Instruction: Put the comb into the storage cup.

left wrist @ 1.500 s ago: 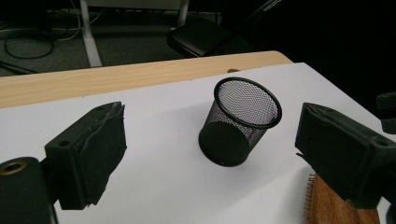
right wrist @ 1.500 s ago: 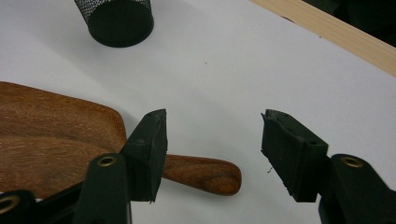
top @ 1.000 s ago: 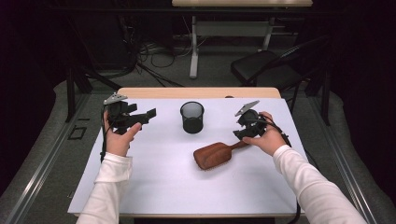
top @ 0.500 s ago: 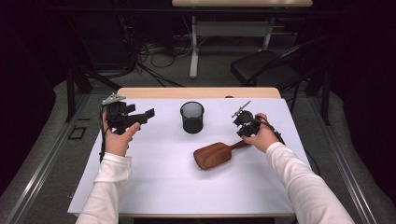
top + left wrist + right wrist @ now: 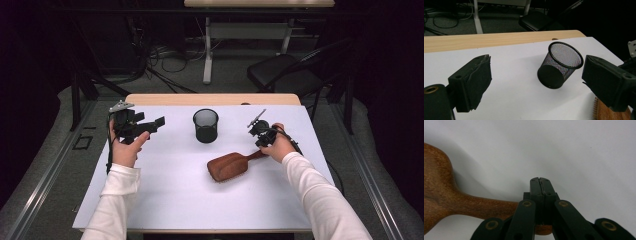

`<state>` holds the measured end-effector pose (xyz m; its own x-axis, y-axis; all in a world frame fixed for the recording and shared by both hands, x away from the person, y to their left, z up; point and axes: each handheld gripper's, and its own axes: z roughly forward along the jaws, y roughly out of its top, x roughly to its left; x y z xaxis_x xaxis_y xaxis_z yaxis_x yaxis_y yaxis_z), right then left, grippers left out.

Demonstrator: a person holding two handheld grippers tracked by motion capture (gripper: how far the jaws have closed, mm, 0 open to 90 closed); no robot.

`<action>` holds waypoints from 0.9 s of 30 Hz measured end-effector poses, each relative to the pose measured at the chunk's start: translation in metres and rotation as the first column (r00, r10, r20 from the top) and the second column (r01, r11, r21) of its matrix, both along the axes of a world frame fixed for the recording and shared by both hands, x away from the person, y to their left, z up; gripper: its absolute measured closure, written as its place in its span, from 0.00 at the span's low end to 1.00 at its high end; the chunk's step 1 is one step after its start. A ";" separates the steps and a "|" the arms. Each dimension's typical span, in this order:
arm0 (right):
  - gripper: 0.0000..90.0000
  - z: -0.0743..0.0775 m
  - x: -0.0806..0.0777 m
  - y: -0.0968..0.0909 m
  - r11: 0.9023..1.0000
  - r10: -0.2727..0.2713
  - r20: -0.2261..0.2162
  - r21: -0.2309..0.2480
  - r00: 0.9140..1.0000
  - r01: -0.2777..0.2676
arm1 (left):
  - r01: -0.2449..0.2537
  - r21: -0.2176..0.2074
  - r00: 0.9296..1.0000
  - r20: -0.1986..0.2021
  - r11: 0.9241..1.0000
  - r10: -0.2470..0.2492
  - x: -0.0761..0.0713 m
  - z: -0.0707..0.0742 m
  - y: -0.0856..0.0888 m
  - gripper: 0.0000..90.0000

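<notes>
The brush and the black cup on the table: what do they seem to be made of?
The hairbrush looks like reddish-brown wood with a smooth finish; grain shows along its handle. The pen cup looks like black wire mesh, probably metal, with a solid rim; you can see through its wall.

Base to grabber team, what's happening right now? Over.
Left gripper open, holding nothing. Right gripper shut, tips over the wooden brush handle, nothing seen between them. Mesh cup stands apart, not blocking.
</notes>
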<state>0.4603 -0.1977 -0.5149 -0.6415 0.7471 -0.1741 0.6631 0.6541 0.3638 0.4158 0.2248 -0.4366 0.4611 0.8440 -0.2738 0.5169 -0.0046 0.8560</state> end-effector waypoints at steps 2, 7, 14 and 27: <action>1.00 -0.002 0.000 0.000 1.000 -0.003 -0.004 0.003 1.000 0.003 | -0.001 -0.001 1.000 0.000 1.000 0.001 0.000 0.000 0.000 0.10; 1.00 -0.011 -0.004 0.000 1.000 -0.006 -0.039 0.001 0.999 0.006 | -0.006 -0.004 1.000 0.000 1.000 0.006 0.000 0.000 0.002 0.10; 1.00 -0.009 -0.014 -0.006 0.998 0.041 -0.079 -0.039 0.996 -0.044 | -0.012 -0.008 1.000 0.003 1.000 0.012 -0.001 0.000 0.005 0.10; 1.00 -0.008 -0.050 -0.003 0.996 0.084 -0.090 -0.020 0.992 -0.086 | -0.047 -0.035 0.999 0.011 0.998 0.047 -0.004 0.004 0.019 0.10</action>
<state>0.4107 -0.2003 -0.5224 -0.7161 0.6856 -0.1307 0.6339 0.7172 0.2895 0.4120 0.2443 -0.4323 0.4246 0.8549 -0.2980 0.5055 0.0492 0.8614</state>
